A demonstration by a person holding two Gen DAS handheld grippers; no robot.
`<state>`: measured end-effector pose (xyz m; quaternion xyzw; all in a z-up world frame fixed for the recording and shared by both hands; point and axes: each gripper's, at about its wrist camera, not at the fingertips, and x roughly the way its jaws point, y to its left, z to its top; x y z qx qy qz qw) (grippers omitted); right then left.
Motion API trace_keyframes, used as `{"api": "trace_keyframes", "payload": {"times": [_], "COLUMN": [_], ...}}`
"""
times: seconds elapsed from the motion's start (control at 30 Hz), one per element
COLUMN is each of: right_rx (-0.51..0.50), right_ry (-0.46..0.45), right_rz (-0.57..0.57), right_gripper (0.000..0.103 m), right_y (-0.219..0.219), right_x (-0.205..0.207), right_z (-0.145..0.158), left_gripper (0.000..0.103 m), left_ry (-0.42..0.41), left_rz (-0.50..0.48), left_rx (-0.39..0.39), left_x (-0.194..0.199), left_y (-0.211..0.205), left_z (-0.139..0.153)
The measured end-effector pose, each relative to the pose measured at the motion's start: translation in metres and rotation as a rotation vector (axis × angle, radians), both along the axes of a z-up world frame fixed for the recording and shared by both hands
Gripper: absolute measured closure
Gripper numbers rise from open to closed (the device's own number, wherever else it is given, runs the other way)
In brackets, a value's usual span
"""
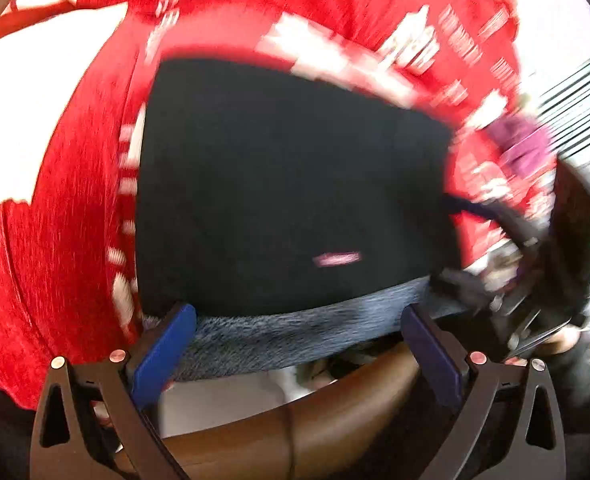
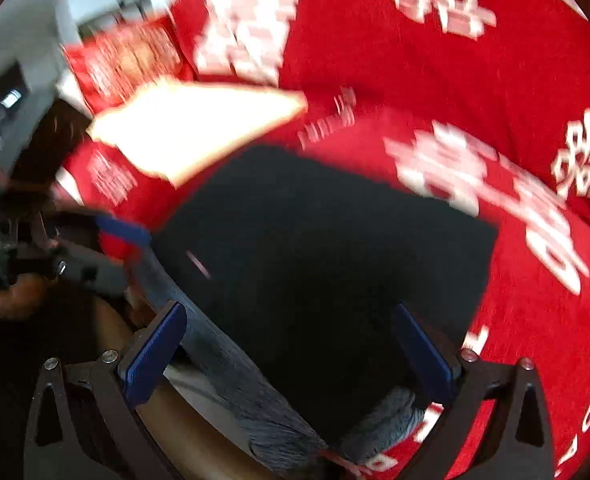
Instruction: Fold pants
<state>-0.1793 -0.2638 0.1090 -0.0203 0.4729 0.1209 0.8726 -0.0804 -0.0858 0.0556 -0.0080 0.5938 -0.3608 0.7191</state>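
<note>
Black pants [image 1: 291,196] lie folded into a rough rectangle on a red cloth, with the grey fleecy lining [image 1: 295,340] showing along the near edge. They also show in the right wrist view [image 2: 327,264]. My left gripper [image 1: 299,344] is open, its blue pads either side of the grey edge, gripping nothing. My right gripper [image 2: 291,352] is open over the pants' near corner, empty. The left gripper's blue finger [image 2: 123,228] shows at the left of the right wrist view. Both views are motion-blurred.
The red cloth [image 2: 435,72] with white printed characters covers the surface. A curved brown wooden edge [image 1: 335,412] runs below the pants. A bright white patch [image 2: 199,124] lies on the cloth beyond the pants. The right gripper's body [image 1: 567,232] sits at the right.
</note>
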Motion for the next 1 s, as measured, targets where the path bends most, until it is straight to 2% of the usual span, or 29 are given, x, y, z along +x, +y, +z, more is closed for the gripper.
{"api": "trace_keyframes", "payload": {"times": [0.03,0.07,0.13,0.2,0.27,0.33,0.43,0.5,0.53,0.63,0.73,0.83,0.87,0.93,1.0], "right_rx": [-0.017,-0.023,0.049,0.146,0.192,0.253,0.305,0.344,0.344,0.21,0.218,0.225,0.234,0.315,0.407], "right_ry": [0.035,0.033,0.036,-0.022,-0.103,-0.173,-0.208,-0.178,-0.128,0.006,-0.041,-0.083,-0.077,-0.019,0.047], "right_rz": [-0.024,-0.053,-0.108,-0.176,-0.214,-0.204,-0.153,-0.132,-0.126,-0.154,-0.164,-0.177,-0.175,-0.176,-0.218], "right_gripper": [0.001,0.001,0.0,0.0,0.0,0.0,0.0,0.0,0.0,0.001,0.0,0.0,0.0,0.0,0.0], "right_y": [-0.006,-0.015,-0.036,-0.062,-0.078,-0.085,-0.079,-0.074,-0.071,-0.069,-0.069,-0.083,-0.089,-0.109,-0.123], "right_x": [0.001,-0.001,-0.008,-0.016,-0.017,-0.009,0.023,0.046,0.06,0.084,0.063,0.011,-0.001,-0.023,-0.033], "right_z": [-0.01,-0.015,-0.009,0.009,0.03,0.048,0.056,0.047,0.034,-0.004,0.012,0.026,0.023,0.004,-0.017], "left_gripper": [0.0,0.0,0.0,0.0,0.0,0.0,0.0,0.0,0.0,0.0,0.0,0.0,0.0,0.0,0.0], "left_ry": [-0.025,-0.051,-0.111,-0.165,-0.184,-0.197,-0.227,-0.2,-0.208,-0.284,-0.274,-0.279,-0.261,-0.198,-0.131], "left_rz": [-0.005,-0.016,-0.014,0.033,0.057,0.065,0.08,0.079,0.076,0.038,0.033,0.034,0.032,0.044,0.059], "left_rx": [-0.001,-0.014,-0.069,-0.069,-0.082,-0.065,0.006,0.055,0.107,0.161,0.071,0.051,0.055,0.057,0.018], "left_x": [-0.002,-0.005,-0.006,0.003,0.019,0.035,0.053,0.055,0.055,0.038,0.025,0.028,0.035,0.049,0.061], "left_y": [-0.003,-0.004,0.001,0.004,-0.002,-0.015,-0.043,-0.053,-0.061,-0.056,-0.027,0.003,0.014,0.028,0.039], "left_z": [0.004,0.013,0.035,0.053,0.063,0.064,0.054,0.036,0.028,0.03,0.051,0.057,0.053,0.039,0.025]}}
